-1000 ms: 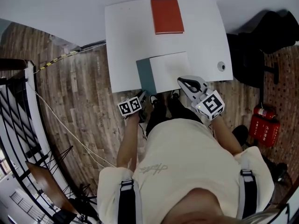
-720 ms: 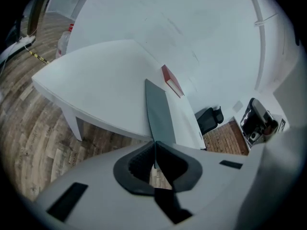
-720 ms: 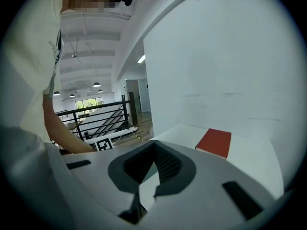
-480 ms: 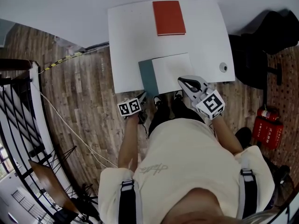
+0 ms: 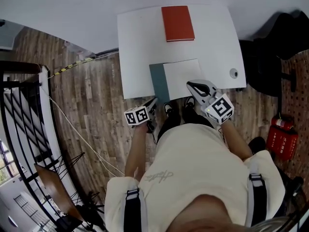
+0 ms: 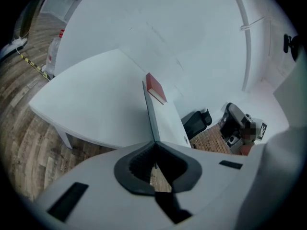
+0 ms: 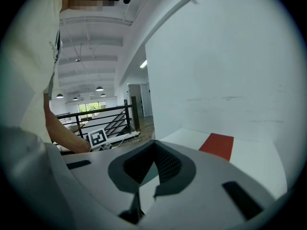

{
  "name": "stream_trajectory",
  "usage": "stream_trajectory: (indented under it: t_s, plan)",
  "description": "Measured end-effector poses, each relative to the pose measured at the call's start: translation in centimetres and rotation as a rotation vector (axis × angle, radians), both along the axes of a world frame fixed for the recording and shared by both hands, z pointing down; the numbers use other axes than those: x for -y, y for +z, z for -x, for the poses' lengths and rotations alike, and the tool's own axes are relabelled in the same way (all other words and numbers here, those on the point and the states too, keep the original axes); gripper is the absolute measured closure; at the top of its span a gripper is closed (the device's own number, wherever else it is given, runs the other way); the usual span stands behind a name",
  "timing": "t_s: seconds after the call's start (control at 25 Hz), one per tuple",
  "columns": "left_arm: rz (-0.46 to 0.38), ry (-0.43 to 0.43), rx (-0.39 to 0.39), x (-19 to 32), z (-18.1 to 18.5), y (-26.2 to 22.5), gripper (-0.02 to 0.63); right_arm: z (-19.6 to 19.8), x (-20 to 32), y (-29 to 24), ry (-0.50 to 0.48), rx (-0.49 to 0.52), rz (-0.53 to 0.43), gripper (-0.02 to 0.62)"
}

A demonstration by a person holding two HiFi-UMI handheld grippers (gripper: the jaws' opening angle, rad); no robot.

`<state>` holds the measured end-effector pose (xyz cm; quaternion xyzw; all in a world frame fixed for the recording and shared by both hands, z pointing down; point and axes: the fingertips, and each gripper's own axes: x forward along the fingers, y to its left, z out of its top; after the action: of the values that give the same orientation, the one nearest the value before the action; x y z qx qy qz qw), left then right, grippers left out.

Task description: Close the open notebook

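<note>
The head view is the only one where I see the whole white worktop (image 5: 140, 47) with both claws at once. The left gripper view looks low along the worktop and shows a black chair (image 6: 196, 121) off to the side. The right gripper view shows a black railing (image 7: 110, 116) and one marker cube (image 7: 98, 138) in front of it.

I count two books and two claws. One book is the open notebook (image 5: 181, 76). The other is a red book (image 5: 177, 23), shut, at the middle of the worktop's far edge.

The notebook lies flat along the near edge, about in the middle. Its teal cover (image 5: 158, 83) is folded out on the left and a white page faces up on the right.

My left claw (image 5: 152, 102) is closed with nothing in it. It is off the near edge, by the notebook's near left corner. My right claw (image 5: 189, 85) is closed and empty too, over the white page's near right corner. I cannot tell if it touches the page.
</note>
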<state>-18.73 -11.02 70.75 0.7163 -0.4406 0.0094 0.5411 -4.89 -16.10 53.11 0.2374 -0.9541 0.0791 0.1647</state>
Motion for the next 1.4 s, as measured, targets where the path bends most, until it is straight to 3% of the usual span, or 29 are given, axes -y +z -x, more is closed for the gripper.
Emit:
stream_trajectory:
  t_s: [0.36, 0.64, 1.4]
  plan:
    - [-0.048, 0.061, 0.089, 0.9, -3.5, -4.8, 0.584, -0.6, 0.2, -0.3, 0.013, 0.039, -0.014, 0.588]
    - [-0.068, 0.192, 0.164, 1.8, -8.0, -7.6, 0.584, -2.5, -0.3, -0.3, 0.061, 0.039, -0.016, 0.588]
    - [-0.062, 0.415, 0.176, 3.5, -17.3, -7.2, 0.583, -9.3, 0.0, 0.7, 0.227, 0.05, 0.017, 0.588]
